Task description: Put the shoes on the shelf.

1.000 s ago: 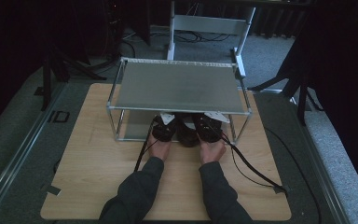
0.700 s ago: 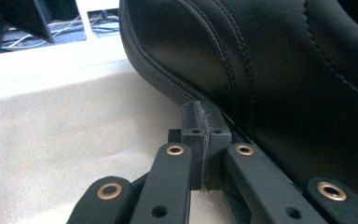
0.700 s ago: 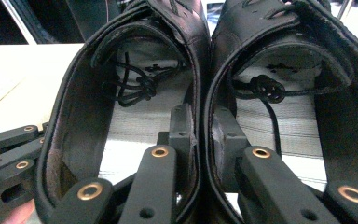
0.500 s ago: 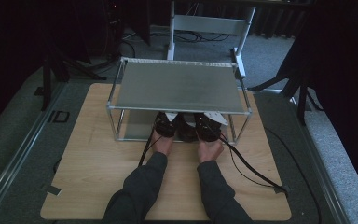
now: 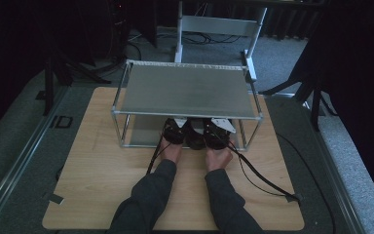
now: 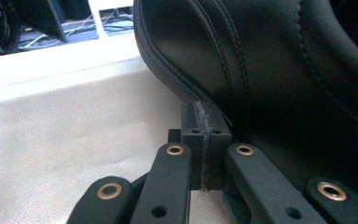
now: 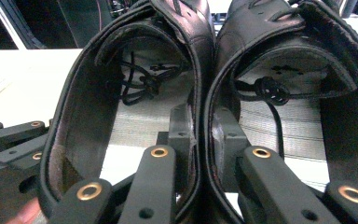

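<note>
A pair of black leather shoes (image 5: 195,137) stands side by side on the lower shelf of a metal rack (image 5: 185,90). The left shoe (image 7: 135,60) and the right shoe (image 7: 284,56) touch at their collars. My right gripper (image 7: 203,135) has one jaw inside each shoe and is shut on the two inner walls pressed together. My left gripper (image 6: 204,140) is shut with nothing between its pads, low on the shelf beside the left shoe's outer side (image 6: 270,70). In the high view my left gripper (image 5: 175,131) and right gripper (image 5: 217,132) sit under the rack's top shelf.
The rack stands on a wooden board (image 5: 102,161) with bare room in front and to the left. Its thin corner posts (image 5: 123,131) flank the hands. Black cables (image 5: 258,175) trail back to the right. A white frame (image 5: 219,24) stands behind the rack.
The left hand has edged slightly forward toward the rack. The right hand and the shoes look unchanged.
</note>
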`<state>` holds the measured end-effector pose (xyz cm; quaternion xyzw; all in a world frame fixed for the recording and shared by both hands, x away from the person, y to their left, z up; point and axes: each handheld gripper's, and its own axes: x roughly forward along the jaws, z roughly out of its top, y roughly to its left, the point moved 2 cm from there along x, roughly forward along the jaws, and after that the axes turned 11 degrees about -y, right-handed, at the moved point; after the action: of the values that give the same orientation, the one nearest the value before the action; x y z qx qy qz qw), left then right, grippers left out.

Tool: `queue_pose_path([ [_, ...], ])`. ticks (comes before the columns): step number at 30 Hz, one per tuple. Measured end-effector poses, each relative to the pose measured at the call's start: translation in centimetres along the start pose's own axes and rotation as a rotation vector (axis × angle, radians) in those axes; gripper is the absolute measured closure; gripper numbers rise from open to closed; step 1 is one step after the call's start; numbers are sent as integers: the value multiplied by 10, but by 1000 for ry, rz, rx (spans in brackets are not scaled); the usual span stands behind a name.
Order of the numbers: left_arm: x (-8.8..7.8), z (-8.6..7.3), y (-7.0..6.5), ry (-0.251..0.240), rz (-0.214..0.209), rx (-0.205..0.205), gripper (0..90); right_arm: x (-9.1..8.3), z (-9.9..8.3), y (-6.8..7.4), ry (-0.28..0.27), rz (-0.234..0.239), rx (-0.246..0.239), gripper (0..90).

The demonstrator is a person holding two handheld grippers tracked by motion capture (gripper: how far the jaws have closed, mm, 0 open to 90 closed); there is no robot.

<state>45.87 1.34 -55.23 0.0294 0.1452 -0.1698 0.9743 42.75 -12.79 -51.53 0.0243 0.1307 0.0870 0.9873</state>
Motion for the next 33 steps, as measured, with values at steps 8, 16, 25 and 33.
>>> queue_pose_path([
  [8,0,-1,-1,6,12,-20,900,0,0,0,0,6,-8,795],
  [16,-1,-1,-1,12,14,-18,900,0,0,0,2,10,-6,791],
  [25,14,-12,-3,137,12,-15,898,5,-1,-2,-90,-10,-53,611],
  [33,14,-11,-4,131,12,-23,897,1,0,-6,-102,66,-23,466],
])
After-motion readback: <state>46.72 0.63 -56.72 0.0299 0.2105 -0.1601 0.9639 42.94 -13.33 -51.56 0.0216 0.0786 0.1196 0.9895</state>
